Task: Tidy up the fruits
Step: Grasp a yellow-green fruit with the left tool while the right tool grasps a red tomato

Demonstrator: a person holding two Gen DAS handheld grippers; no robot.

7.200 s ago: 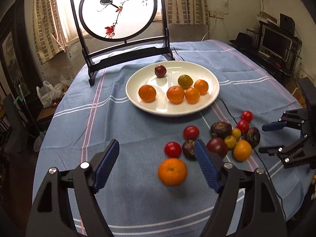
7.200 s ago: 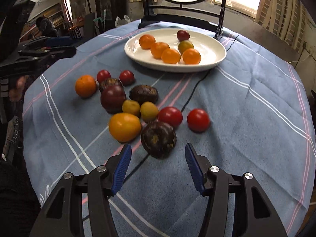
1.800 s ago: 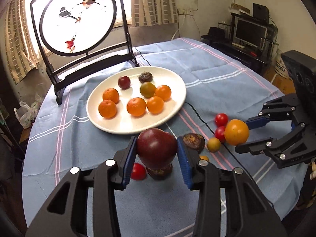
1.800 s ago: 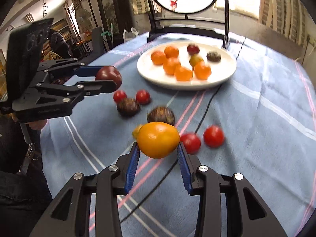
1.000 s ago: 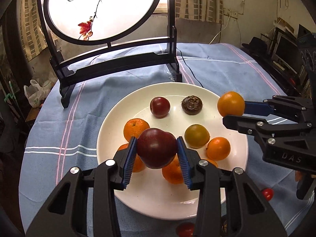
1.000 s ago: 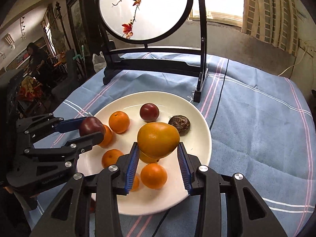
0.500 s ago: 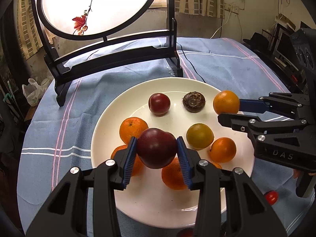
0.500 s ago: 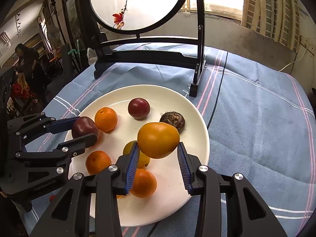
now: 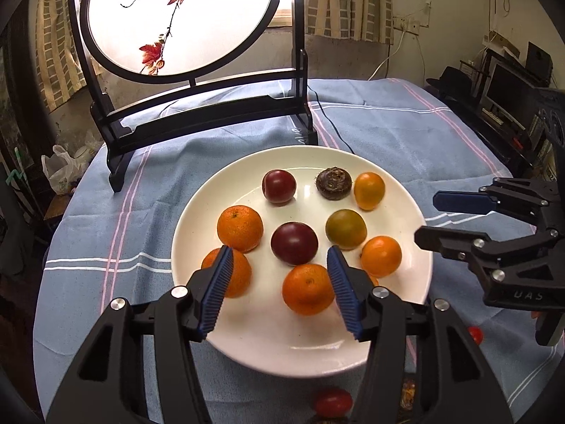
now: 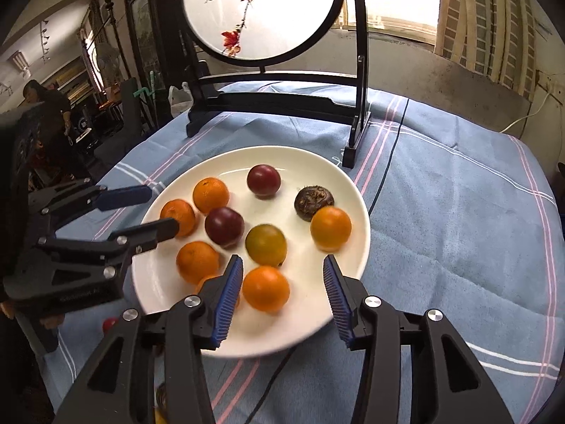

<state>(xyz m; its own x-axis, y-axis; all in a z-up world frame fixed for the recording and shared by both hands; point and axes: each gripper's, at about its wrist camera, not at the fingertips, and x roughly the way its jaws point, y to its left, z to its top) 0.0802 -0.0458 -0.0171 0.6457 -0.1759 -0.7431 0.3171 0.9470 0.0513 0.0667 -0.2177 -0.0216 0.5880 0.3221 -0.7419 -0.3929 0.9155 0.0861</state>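
Daylight pours through a curtained window [image 9: 339,0] behind a round painted screen [image 9: 176,17] on its dark stand; a monitor [image 9: 508,84] sits on cluttered shelves right, a plastic bag [image 9: 61,169] left

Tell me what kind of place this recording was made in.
Probably a lived-in home, at a round table under a blue striped tablecloth. A painted round screen stands before a curtained window, a monitor sits on cluttered shelves, and a white plate holds fruit.
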